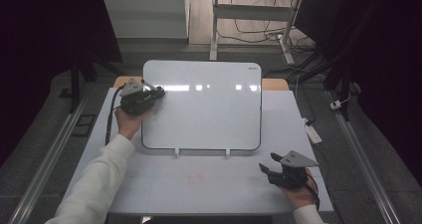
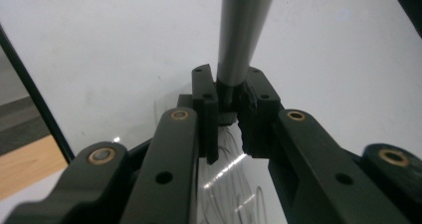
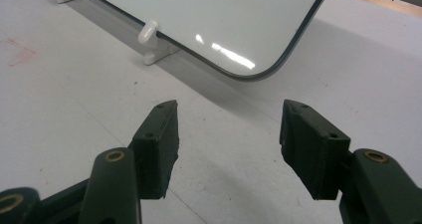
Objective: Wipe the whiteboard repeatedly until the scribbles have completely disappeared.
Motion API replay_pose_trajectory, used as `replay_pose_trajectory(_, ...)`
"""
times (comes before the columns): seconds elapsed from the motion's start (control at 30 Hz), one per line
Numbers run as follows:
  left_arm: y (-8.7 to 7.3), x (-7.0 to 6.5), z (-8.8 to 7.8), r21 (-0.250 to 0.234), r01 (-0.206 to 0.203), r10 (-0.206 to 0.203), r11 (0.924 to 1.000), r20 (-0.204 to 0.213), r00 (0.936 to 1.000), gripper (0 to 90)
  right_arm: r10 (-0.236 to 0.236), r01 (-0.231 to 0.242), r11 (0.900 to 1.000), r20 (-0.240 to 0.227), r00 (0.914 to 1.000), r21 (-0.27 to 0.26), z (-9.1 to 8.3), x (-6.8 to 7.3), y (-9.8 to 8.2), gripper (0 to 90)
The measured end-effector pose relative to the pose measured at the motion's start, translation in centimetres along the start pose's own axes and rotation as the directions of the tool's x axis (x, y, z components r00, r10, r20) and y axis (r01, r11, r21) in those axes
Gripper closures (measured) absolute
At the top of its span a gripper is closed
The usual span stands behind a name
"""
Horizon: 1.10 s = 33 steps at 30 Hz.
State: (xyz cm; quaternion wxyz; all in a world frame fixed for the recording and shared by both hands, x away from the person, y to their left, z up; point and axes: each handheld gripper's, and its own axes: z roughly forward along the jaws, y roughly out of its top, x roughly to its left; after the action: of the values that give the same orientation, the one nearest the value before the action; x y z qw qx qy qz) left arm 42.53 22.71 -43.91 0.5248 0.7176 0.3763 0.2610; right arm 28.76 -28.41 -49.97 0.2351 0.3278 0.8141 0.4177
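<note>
A white whiteboard (image 1: 209,109) lies flat on the table. My left gripper (image 1: 158,91) sits over its upper left corner, shut on a grey marker (image 2: 244,30) that stands between the jaws and reaches down to the board (image 2: 124,45). Thin dark scribbles (image 2: 234,189) mark the board just beside the jaws, and they show faintly in the high view as scribbles (image 1: 155,115). My right gripper (image 1: 267,163) rests near the table's front right, open, with nothing between its fingers. In the right gripper view the gripper (image 3: 229,134) faces the board's rounded corner (image 3: 259,69).
The white table (image 1: 199,184) carries a faint red smudge (image 1: 195,178) in front of the board. Two small white clips (image 1: 176,153) hold the board's near edge. A wooden strip (image 1: 275,83) runs behind it. A power strip (image 1: 313,133) lies on the floor at right.
</note>
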Motion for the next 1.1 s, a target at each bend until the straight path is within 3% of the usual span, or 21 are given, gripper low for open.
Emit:
replay_pose_trajectory(0.07, 0.8, 1.2, -0.2, -0.018, 0.035, -0.035, 0.9992, -0.032, 0.9989, 77.6, 0.001, -0.001, 1.0, 0.002, 1.0, 0.0, 0.0, 0.0, 0.1, 40.5)
replay_pose_trajectory(0.17, 0.8, 2.0, -0.3, -0.024, 0.059, -0.06, 0.9979, -0.035, 0.9976, 77.6, 0.0, 0.0, 1.0, 0.001, 1.0, -0.006, -0.2, 0.0, 0.1, 40.5)
replay_pose_trajectory(0.37, -1.3, -0.3, -0.3, 0.005, 0.012, -0.012, 0.9999, 0.029, 0.9995, 77.7, 0.004, -0.004, 1.0, -0.004, 1.0, 0.002, -0.1, -0.1, -0.2, 40.5)
replay_pose_trajectory(0.53, -2.9, -1.7, -0.7, 0.011, -0.013, 0.013, 0.9999, 0.05, 0.9987, 77.6, -0.004, 0.004, 1.0, -0.003, 1.0, -0.012, -0.2, 0.1, 0.2, 40.5)
replay_pose_trajectory(0.7, -1.4, -0.6, -0.5, 0.005, -0.032, 0.032, 0.9995, 0.001, 0.9995, 77.6, 0.003, -0.003, 1.0, -0.003, 1.0, -0.005, -0.1, -0.1, 0.0, 40.4)
replay_pose_trajectory(0.8, -0.3, 0.6, -0.3, -0.006, -0.009, 0.008, 0.9999, -0.026, 0.9996, 77.6, -0.001, 0.001, 1.0, -0.004, 1.0, -0.009, -0.2, 0.0, 0.1, 40.4)
replay_pose_trajectory(0.87, -0.2, 1.0, -0.3, -0.017, 0.031, -0.032, 0.9994, -0.015, 0.9994, 77.6, -0.002, 0.002, 1.0, -0.006, 1.0, -0.012, -0.2, 0.1, 0.1, 40.4)
replay_pose_trajectory(1.03, -1.6, -1.1, -0.1, 0.011, -0.025, 0.025, 0.9996, 0.037, 0.999, 77.6, -0.003, 0.003, 1.0, -0.009, 1.0, -0.008, -0.2, 0.2, 0.1, 40.3)
replay_pose_trajectory(1.1, -2.3, -1.7, -0.2, 0.014, -0.027, 0.026, 0.9995, 0.052, 0.9983, 77.6, -0.002, 0.002, 1.0, -0.009, 1.0, -0.009, -0.2, 0.1, 0.1, 40.3)
